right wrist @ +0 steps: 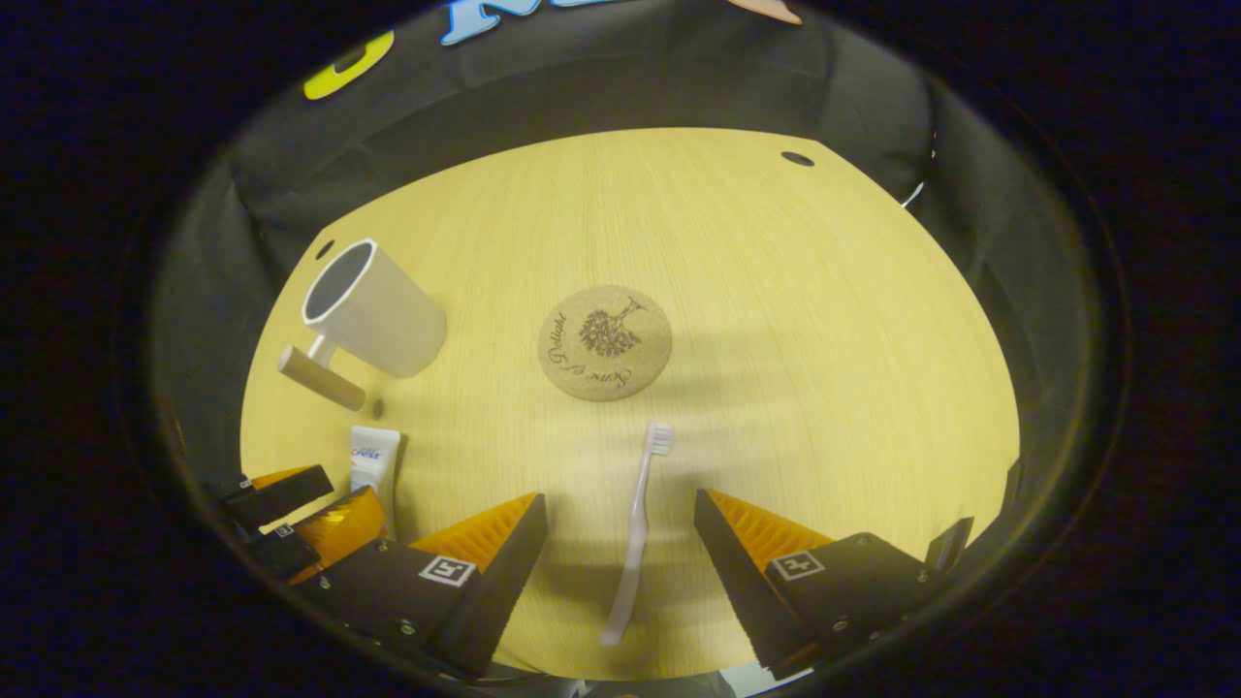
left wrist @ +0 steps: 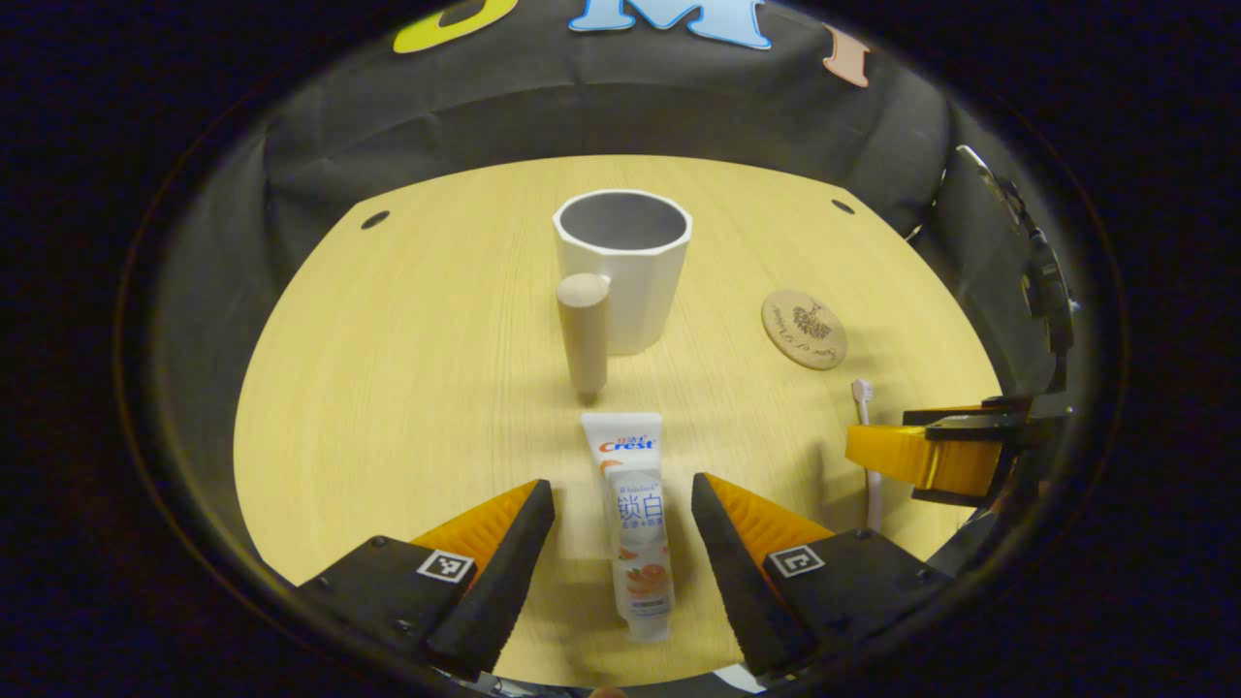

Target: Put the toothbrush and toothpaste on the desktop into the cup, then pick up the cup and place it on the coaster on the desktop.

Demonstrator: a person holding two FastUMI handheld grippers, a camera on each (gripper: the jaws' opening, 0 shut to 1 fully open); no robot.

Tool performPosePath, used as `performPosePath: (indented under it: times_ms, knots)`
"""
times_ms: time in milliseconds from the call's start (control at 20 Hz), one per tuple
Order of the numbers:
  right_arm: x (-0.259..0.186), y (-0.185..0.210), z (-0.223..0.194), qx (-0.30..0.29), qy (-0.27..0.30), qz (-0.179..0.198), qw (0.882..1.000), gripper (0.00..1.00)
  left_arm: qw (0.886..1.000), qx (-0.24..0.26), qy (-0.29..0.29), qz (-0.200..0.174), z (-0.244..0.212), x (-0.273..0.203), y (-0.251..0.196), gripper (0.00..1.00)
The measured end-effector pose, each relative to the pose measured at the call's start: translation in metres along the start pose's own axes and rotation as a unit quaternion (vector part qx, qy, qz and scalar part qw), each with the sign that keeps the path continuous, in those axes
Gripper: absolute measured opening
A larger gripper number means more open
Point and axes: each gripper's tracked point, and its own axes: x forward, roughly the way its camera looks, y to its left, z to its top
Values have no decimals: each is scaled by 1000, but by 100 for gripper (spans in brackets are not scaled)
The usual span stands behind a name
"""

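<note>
Left gripper (left wrist: 622, 543) spread wide, straddling the toothpaste (left wrist: 635, 523), whose long axis runs straight ahead between the fingers toward the cup (left wrist: 622, 267) standing upright beyond. Right gripper (right wrist: 620, 553) likewise apart, bracketing the toothbrush (right wrist: 640, 528), handle near, bristles pointing at the coaster (right wrist: 605, 341). Both low over the desktop (right wrist: 776, 320), neither touching; closing in place looks enough.

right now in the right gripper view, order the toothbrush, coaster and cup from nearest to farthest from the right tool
1. toothbrush: lies between the open fingers of the right tool, bristles pointing away.
2. coaster: straight ahead on the desktop, just past the bristles.
3. cup: farthest, off to the far left, handle toward the camera.
</note>
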Motion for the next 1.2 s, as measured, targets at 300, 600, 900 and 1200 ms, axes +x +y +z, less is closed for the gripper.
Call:
performPosePath:
  times_ms: [300,600,900,1200]
  knots:
    - [11,-1,-16,-10,39,-14,999,94,999,-11,30,10,-16,19,11,95]
    - [11,-5,-27,-28,69,-29,997,95,999,0,39,30,-18,19,18,94]
    - [9,1,-27,-16,81,-22,996,19,999,0,41,32,-17,24,15,53]
    - [7,6,-28,15,101,-8,995,2,999,-23,43,17,-14,22,11,25]
